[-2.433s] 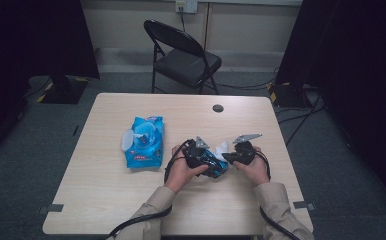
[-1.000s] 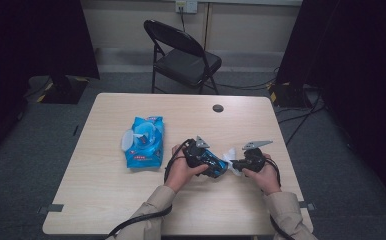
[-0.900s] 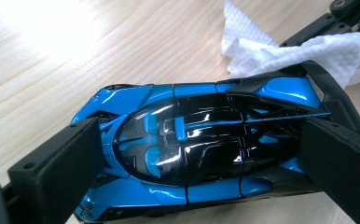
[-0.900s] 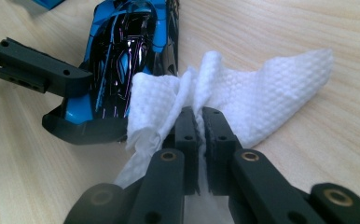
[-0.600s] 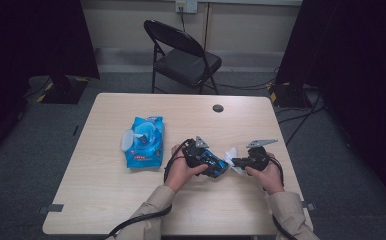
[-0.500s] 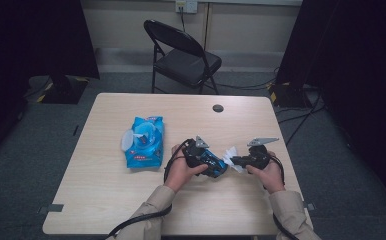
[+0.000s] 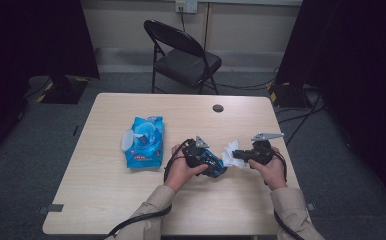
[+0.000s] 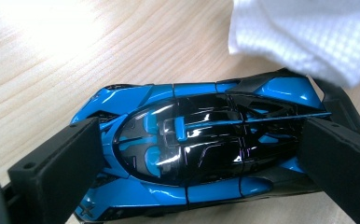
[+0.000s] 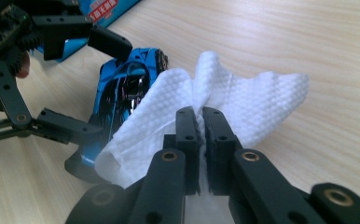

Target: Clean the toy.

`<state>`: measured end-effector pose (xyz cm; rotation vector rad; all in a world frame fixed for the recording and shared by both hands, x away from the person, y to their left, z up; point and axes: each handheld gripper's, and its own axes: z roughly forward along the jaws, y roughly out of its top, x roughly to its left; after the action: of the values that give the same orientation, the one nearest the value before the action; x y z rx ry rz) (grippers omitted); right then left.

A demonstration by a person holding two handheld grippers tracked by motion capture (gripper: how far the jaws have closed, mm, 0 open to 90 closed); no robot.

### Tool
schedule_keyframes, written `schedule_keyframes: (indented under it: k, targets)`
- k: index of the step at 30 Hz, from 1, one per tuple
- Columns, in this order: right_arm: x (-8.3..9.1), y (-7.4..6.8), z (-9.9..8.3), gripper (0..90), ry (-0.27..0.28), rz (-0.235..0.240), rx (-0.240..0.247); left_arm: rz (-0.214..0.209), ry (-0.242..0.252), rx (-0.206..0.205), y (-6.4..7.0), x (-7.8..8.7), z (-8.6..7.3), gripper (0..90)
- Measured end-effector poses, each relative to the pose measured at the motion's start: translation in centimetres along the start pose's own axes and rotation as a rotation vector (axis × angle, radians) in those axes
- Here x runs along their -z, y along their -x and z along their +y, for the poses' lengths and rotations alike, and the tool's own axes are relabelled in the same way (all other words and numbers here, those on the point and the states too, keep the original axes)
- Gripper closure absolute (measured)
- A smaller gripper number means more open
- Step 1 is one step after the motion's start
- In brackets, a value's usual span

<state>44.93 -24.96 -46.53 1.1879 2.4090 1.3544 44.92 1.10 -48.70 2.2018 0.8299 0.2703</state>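
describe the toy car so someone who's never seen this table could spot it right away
On the light wooden table, look right of the blue wipes pack, between the person's two hands. The toy car sits there on the tabletop, clamped between the left gripper jaws. It is glossy blue and black with a dark canopy, unlike the white wipe pinched in the right gripper beside it.

left gripper (image 7: 212, 165) jaws spread wide, clamping; right gripper (image 7: 237, 155) jaws pinched tight; forearms converge mid-table.
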Motion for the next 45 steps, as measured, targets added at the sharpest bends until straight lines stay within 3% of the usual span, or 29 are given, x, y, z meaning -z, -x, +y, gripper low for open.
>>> schedule_keyframes:
  k: [12, 20, 29, 36, 45]
  targets:
    - [1.0, -0.7, 2.6, 86.2, 0.030, 0.009, 0.026, 0.000, -0.007, -0.002, 0.0, 0.0, 0.1, 0.0]
    - [0.1, -1.6, 5.0, 86.2, 0.059, 0.021, 0.042, 0.000, -0.004, 0.000, 0.0, 0.0, 0.0, 0.0]
    - [-3.8, -2.6, 6.8, 86.2, 0.053, 0.022, 0.053, 0.000, 0.003, -0.006, 0.0, 0.0, -0.1, 0.0]
    - [-7.7, -3.1, 6.3, 86.1, 0.010, 0.008, 0.034, -0.002, 0.007, -0.004, 0.0, 0.0, -0.1, 0.0]
    - [-10.7, -3.6, 5.9, 85.9, -0.066, -0.052, 0.082, 0.000, 0.014, -0.003, 0.1, 0.0, -0.2, 0.0]
